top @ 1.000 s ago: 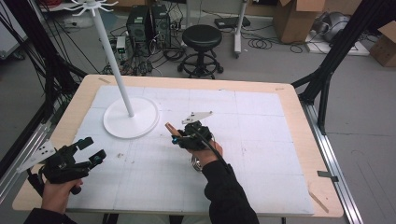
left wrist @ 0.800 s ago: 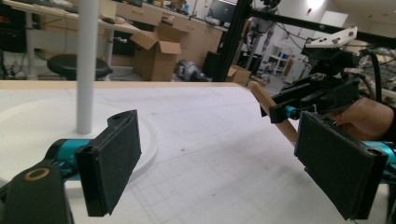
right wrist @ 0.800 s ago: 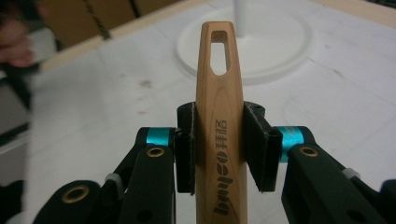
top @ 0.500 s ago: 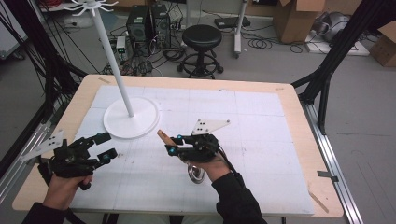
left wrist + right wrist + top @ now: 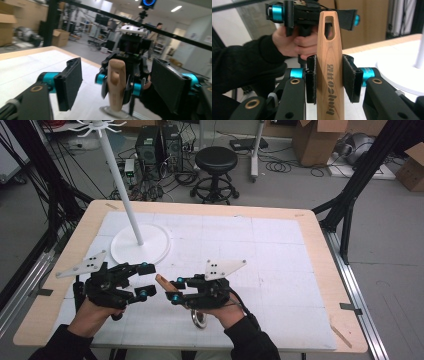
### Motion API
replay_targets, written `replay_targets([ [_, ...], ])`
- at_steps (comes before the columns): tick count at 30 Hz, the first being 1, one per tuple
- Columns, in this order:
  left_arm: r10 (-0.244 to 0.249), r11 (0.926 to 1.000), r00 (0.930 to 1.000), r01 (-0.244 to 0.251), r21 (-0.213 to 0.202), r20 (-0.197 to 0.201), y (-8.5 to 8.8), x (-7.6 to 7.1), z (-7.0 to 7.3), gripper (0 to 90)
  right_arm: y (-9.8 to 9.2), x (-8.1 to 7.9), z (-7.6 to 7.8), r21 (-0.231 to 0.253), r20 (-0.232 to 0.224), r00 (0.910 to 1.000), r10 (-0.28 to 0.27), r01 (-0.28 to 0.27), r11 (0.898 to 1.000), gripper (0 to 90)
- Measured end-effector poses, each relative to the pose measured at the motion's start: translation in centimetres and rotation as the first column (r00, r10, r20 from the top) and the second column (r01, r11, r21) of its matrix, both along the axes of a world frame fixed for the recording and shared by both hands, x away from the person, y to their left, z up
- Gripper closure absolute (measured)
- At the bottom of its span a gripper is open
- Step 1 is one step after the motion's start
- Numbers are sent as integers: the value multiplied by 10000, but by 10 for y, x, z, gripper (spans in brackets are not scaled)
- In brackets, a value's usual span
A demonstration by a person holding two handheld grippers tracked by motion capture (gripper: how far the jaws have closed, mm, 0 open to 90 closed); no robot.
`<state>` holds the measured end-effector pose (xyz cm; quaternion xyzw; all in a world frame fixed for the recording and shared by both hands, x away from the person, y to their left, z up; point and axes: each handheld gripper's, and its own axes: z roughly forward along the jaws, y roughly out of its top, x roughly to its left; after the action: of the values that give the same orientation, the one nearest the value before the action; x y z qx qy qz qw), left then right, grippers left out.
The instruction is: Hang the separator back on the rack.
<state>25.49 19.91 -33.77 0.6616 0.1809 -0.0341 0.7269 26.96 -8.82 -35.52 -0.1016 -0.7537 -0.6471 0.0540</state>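
The right claw (image 5: 174,291) clamps a wooden handle (image 5: 329,67) at mid-frame, its tip towards the left claw (image 5: 143,280) (jaws just closing, nothing between them yet). For a clean handover, I'd centre that tip between the pads (image 5: 70,82) before squeezing.

Wooden handle (image 5: 329,67) with slot hole near tip, printed lettering on side. Metal end (image 5: 200,319) hangs low above table.

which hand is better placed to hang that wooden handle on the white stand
Right. The right tool is shut on the wooden handle. The left tool is open, its jaws just closing either side of the handle without touching, though nearer the white stand.
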Motion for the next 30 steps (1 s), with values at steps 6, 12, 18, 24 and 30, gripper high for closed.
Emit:
replay_targets([
  [6, -681, 9977, 9975, 680, 47, 174, -12, 0, 1, 439, 1, -5, 0, 416, 20, 9993, 362, -362, 9985, 673],
  [12, -1142, 9934, 9927, 1144, -28, 386, -16, -1, 2, 568, -1, -8, 0, 877, 3, 9979, 645, -642, 9941, 674],
  [18, -1346, 9905, 9893, 1358, -193, 564, -20, -2, 2, 685, -3, -9, 0, 1156, -6, 9965, 833, -827, 9899, 674],
  [24, -1395, 9895, 9879, 1416, -282, 682, -22, -5, 5, 695, -4, -10, 1, 1415, -43, 9938, 1109, -1092, 9839, 673],
  [30, -907, 9953, 9907, 868, 419, 1017, -24, -9, 13, 700, -4, -9, 0, 1326, -519, 9934, 1024, -948, 9866, 594],
])
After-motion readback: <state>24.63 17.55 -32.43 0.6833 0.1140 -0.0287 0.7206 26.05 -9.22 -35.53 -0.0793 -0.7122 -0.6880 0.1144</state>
